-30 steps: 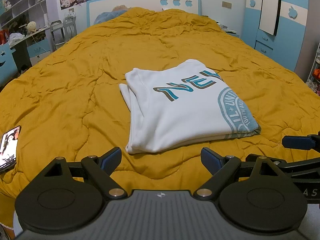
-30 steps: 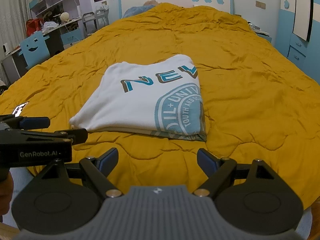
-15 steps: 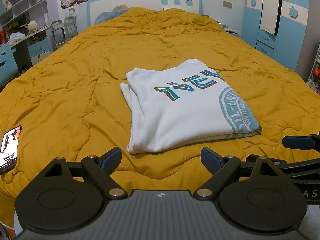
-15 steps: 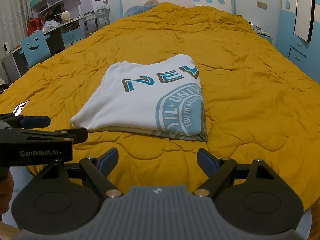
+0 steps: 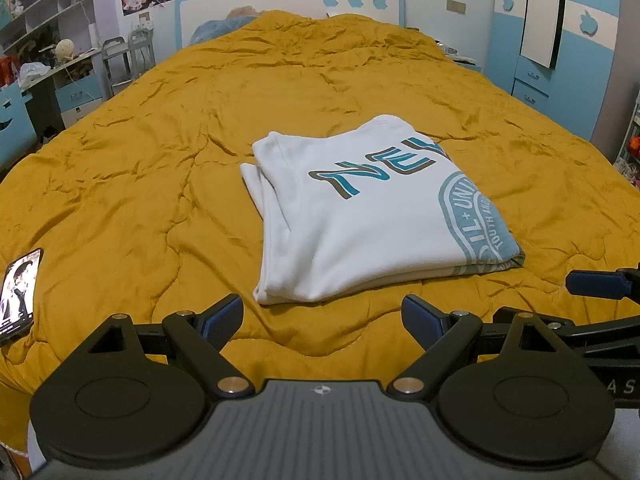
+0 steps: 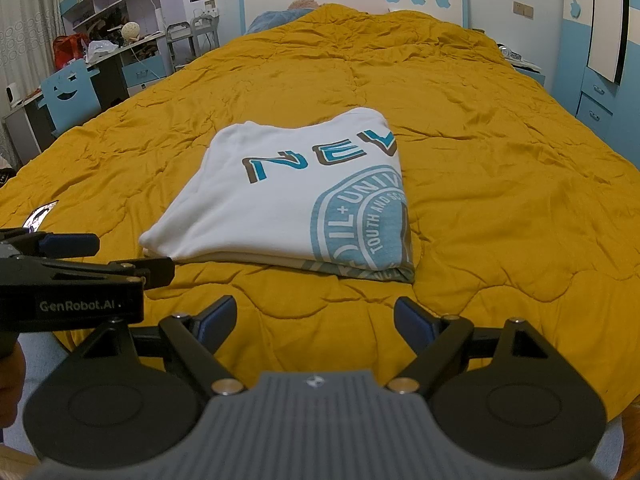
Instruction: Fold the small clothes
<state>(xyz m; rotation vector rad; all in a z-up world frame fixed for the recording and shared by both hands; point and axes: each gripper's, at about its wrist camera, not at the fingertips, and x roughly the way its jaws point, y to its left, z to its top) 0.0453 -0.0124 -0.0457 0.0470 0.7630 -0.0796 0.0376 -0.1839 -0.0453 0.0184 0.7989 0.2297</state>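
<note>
A white T-shirt (image 5: pixel 360 216) with teal lettering and a round teal print lies folded into a flat rectangle on the mustard-yellow quilt (image 5: pixel 160 140); the right wrist view shows the same T-shirt (image 6: pixel 280 204) on the quilt (image 6: pixel 500 160). My left gripper (image 5: pixel 322 318) hangs open just short of the shirt's near edge, nothing between its fingers. My right gripper (image 6: pixel 314 320) is open too, a little back from the shirt's front fold. Each gripper shows in the other's view: the right gripper (image 5: pixel 592 284) at the right edge, the left gripper (image 6: pixel 72 244) at the left edge.
A phone (image 5: pixel 18 292) with a lit screen lies on the quilt near the bed's left edge. Shelves and a desk (image 6: pixel 100 48) stand to the left of the bed, a blue wardrobe (image 5: pixel 560 60) to the right, a headboard (image 5: pixel 288 4) at the far end.
Both grippers stay open and nearly still; the views have crept slightly, and the folded shirt has not moved.
</note>
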